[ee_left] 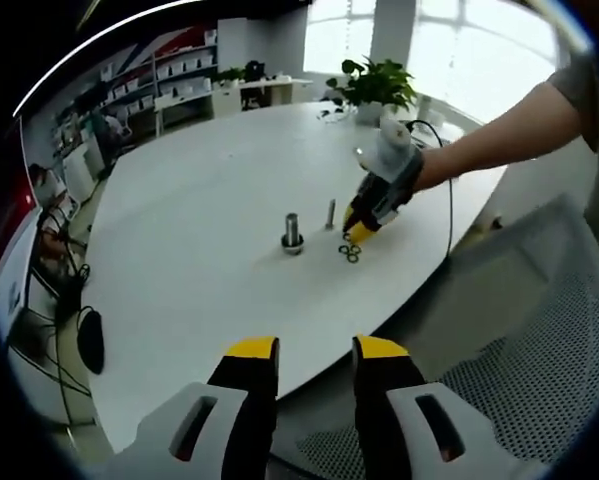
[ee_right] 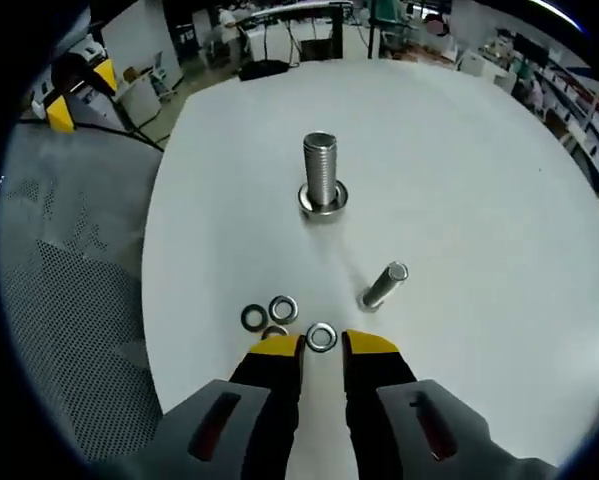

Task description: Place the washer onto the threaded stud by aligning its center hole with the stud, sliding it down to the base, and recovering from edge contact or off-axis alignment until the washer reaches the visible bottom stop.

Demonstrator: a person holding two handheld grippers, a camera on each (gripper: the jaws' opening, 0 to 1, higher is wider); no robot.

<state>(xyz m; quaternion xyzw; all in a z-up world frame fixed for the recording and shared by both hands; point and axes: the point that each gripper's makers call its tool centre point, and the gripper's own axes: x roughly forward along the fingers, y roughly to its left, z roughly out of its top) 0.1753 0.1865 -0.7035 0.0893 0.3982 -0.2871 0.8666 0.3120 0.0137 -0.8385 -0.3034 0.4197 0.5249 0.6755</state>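
Bright daylight from blown-out windows [ee_left: 429, 40], soft faint shadows on white table [ee_right: 459, 180], strong fisheye edge warping

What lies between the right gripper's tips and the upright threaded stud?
In the right gripper view: washers beside the right gripper, a smaller bolt off-line, then bare table up to the stud.

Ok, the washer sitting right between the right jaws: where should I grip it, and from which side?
Grip the washer by its outer rim, across opposite edges, coming down from above. It lies flat on the table, so the rim is the only part the right gripper can pinch, and the hole stays free for the upright stud. The jaws already straddle it.
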